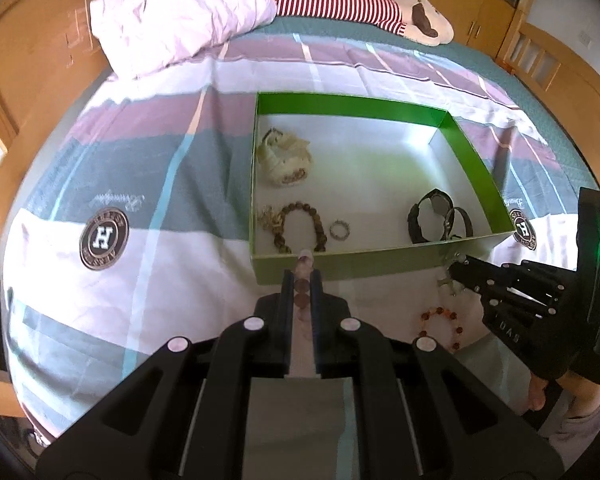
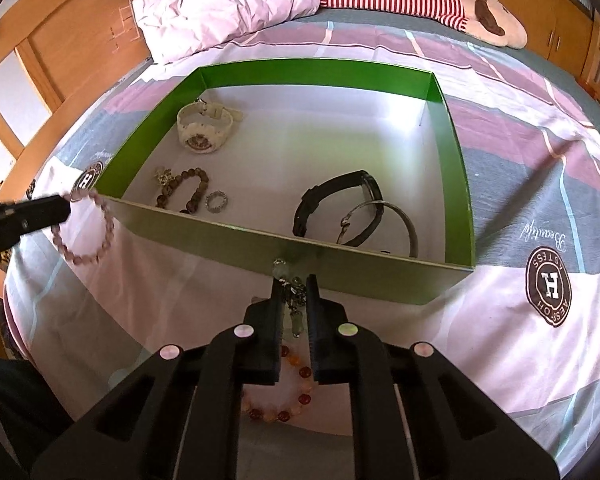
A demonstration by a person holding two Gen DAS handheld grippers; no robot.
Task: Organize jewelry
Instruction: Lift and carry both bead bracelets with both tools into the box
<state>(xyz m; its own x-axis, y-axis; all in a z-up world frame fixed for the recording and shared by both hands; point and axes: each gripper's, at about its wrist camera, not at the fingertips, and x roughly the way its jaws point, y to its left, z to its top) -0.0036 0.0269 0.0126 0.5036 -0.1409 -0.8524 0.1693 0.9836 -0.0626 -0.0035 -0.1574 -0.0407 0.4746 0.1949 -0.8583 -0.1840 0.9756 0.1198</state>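
Note:
A green box (image 1: 379, 105) (image 2: 311, 67) lies on the bed. Inside are a cream watch (image 1: 286, 158) (image 2: 204, 128), a brown bead bracelet (image 1: 300, 226) (image 2: 188, 192), a small ring (image 1: 339, 230) (image 2: 216, 201), a gold chain (image 1: 268, 220), a black watch (image 1: 431, 214) (image 2: 335, 196) and a silver bangle (image 2: 395, 220). My left gripper (image 1: 302, 274) (image 2: 66, 208) is shut on a pink bead bracelet (image 1: 303, 280) (image 2: 86, 232) by the box's near wall. My right gripper (image 2: 294, 280) (image 1: 453, 270) is shut on a pale green charm bracelet (image 2: 292, 300) (image 1: 449, 280) just outside the box.
An orange-red bead bracelet (image 1: 441, 326) (image 2: 284, 392) lies on the sheet below the right gripper. A pink quilt (image 1: 180, 12) and a striped plush toy (image 1: 359, 4) lie at the far end of the bed. Wooden cabinets surround the bed.

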